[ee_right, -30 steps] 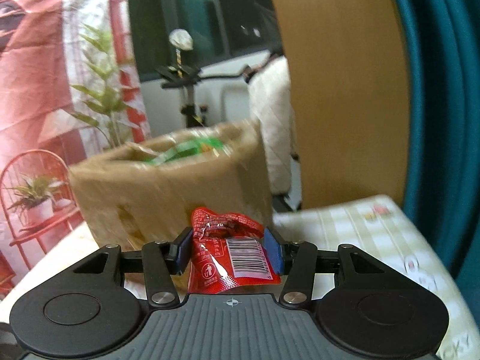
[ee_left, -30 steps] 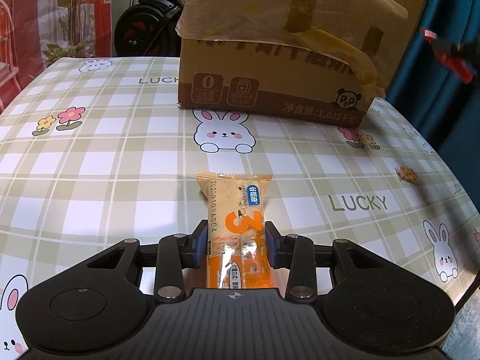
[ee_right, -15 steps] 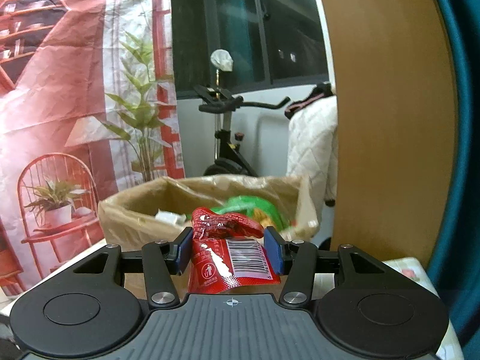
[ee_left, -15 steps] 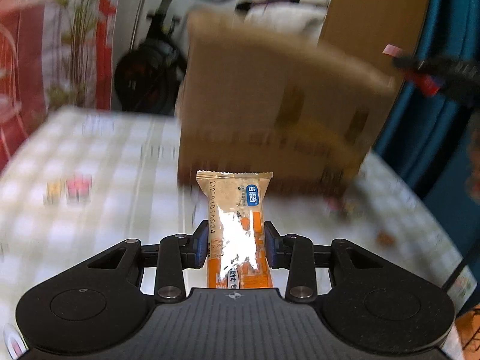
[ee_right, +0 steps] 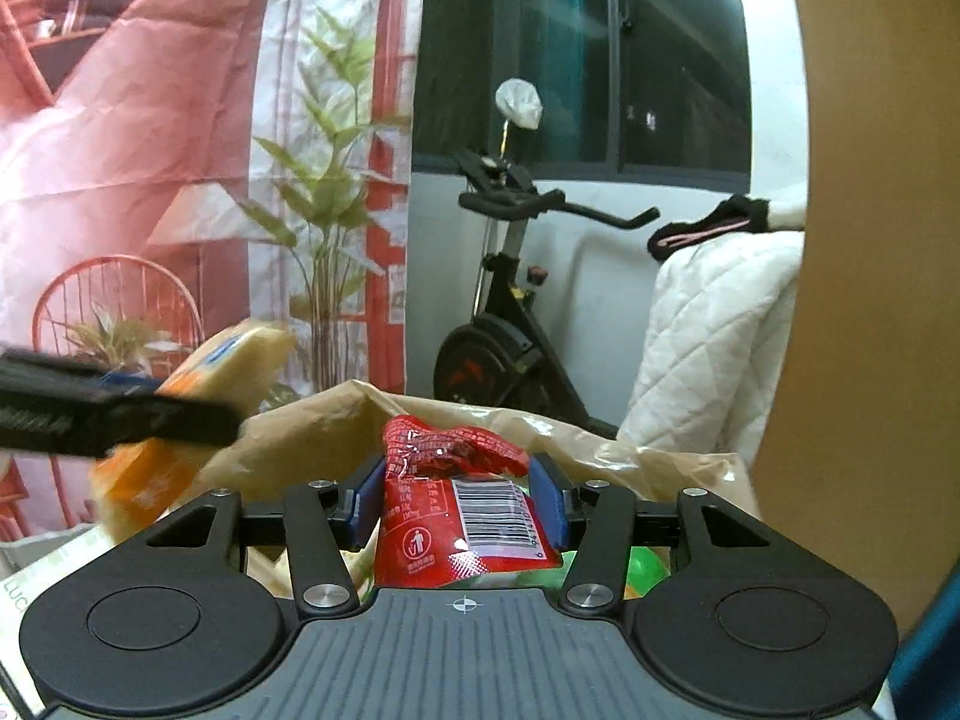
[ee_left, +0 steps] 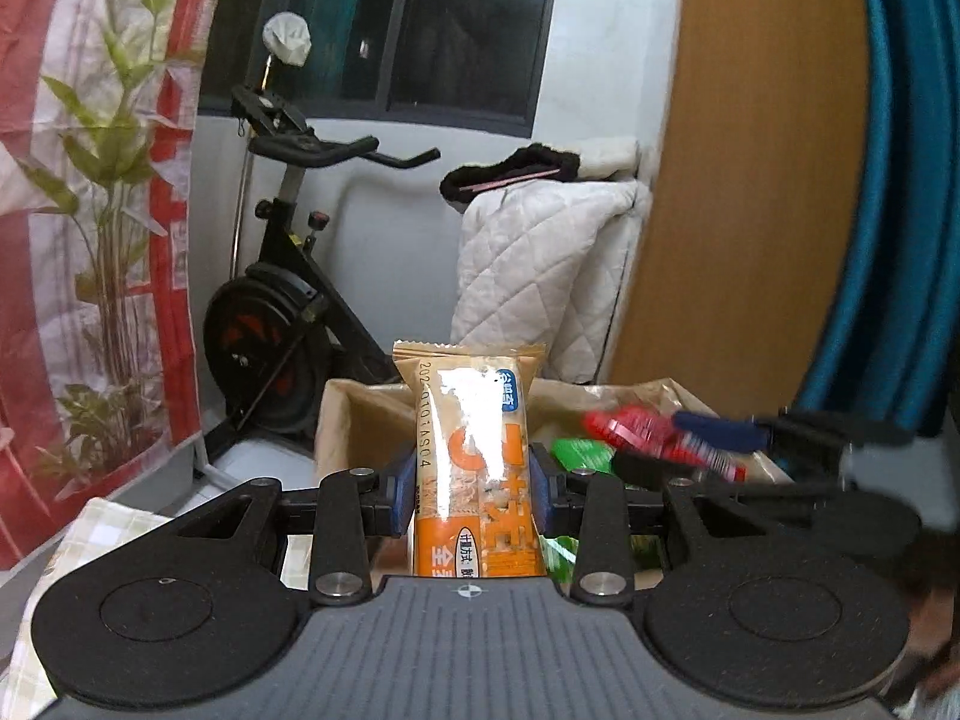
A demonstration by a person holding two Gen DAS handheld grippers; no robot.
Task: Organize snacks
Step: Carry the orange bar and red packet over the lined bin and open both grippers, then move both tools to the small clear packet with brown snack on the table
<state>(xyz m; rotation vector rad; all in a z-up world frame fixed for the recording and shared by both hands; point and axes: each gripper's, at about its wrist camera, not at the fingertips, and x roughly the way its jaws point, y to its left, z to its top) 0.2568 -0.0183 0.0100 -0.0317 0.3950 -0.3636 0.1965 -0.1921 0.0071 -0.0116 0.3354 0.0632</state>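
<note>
From the left wrist, the left gripper (ee_left: 473, 483) clamps an upright orange snack bar (ee_left: 471, 468), its glossy wrapper crimped on top, above the open cardboard box (ee_left: 360, 414); an exercise bike (ee_left: 282, 312) and quilted white blanket (ee_left: 540, 270) stand behind. From the right wrist, the right gripper (ee_right: 459, 501) grips a crinkled red packet (ee_right: 462, 504) with a barcode over the box, beside checked tablecloth (ee_right: 66, 558).
</note>
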